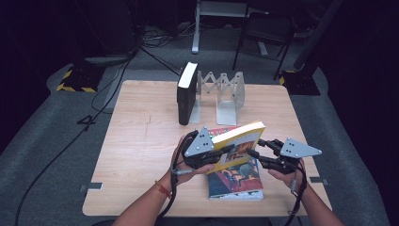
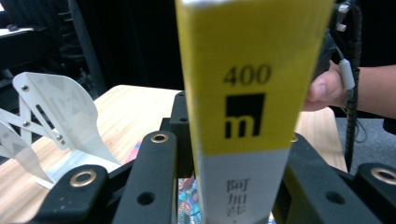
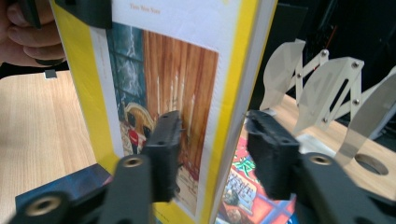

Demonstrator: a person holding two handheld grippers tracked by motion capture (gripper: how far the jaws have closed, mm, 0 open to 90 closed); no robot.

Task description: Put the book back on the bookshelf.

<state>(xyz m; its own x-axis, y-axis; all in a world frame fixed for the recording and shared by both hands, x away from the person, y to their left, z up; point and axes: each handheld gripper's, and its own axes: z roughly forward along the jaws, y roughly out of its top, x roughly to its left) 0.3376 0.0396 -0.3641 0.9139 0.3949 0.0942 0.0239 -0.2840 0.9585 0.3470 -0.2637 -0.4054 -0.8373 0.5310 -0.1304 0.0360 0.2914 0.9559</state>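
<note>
Yellow book: held upright for shelving in rack, clamped by L gripper fingers; R gripper fingers straddle edge, apparently not pressing.

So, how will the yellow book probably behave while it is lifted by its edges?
The yellow book looks thick and keeps flat, so probably stiff. Its cover seems glossy, so it may slip. The left gripper clamps its spine, so it could swing.

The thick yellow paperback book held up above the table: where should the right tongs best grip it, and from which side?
Probably the yellow paperback book's free right edge, approached from the right: the left tongs already clamp its spine end, and the right tongs straddle that thin edge.
</note>
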